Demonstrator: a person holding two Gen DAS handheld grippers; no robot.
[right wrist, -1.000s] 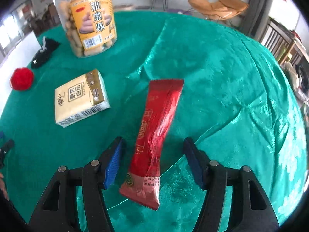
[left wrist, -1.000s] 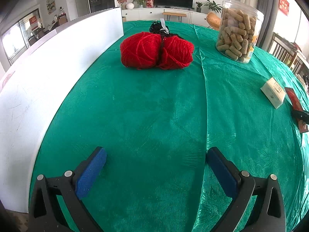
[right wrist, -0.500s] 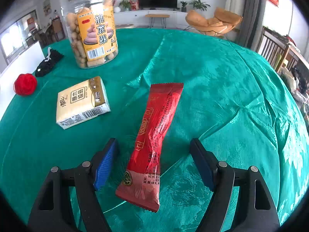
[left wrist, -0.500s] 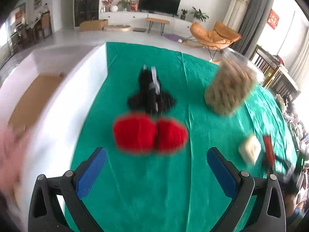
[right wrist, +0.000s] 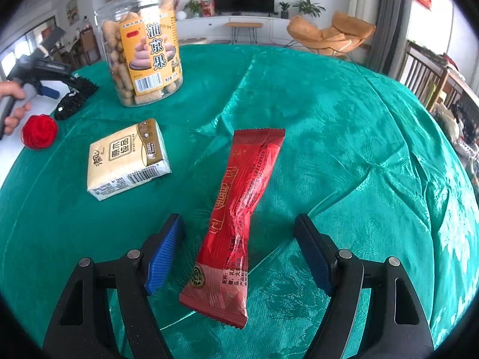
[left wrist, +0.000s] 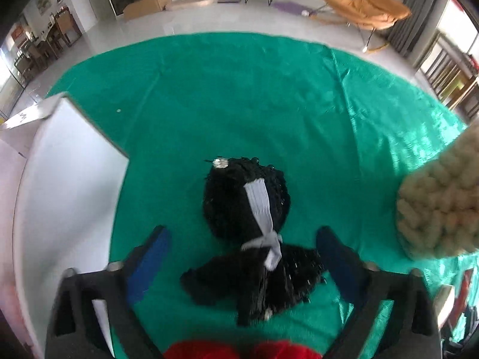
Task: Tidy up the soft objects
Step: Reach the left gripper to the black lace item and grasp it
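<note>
While the left tool (left wrist: 242,257) hangs steeply over the black knitted item (left wrist: 248,227), its jaws are closing with the lower part of that item between them; the pads do not yet press on it. The step in hand is judged to be the grasp of this soft object.

The black knitted item lies on the green tabletop (left wrist: 239,95), just beside the white box (left wrist: 69,179) and just beyond the red yarn ball (left wrist: 239,350). It has two fuzzy black lobes, tied at the waist by a pale grey ribbon. It looks limp, so expect it to sag and compress when clamped.

For the next move, keep the pads centred on the near lobe close to the ribbon knot, then complete the closure before lifting. The white box is the likely destination.

The right tool (right wrist: 238,251) stands apart, its jaws straddling the red snack packet (right wrist: 239,209) without touching it. The tissue pack (right wrist: 127,158) and snack jar (right wrist: 140,48) sit farther off.
</note>
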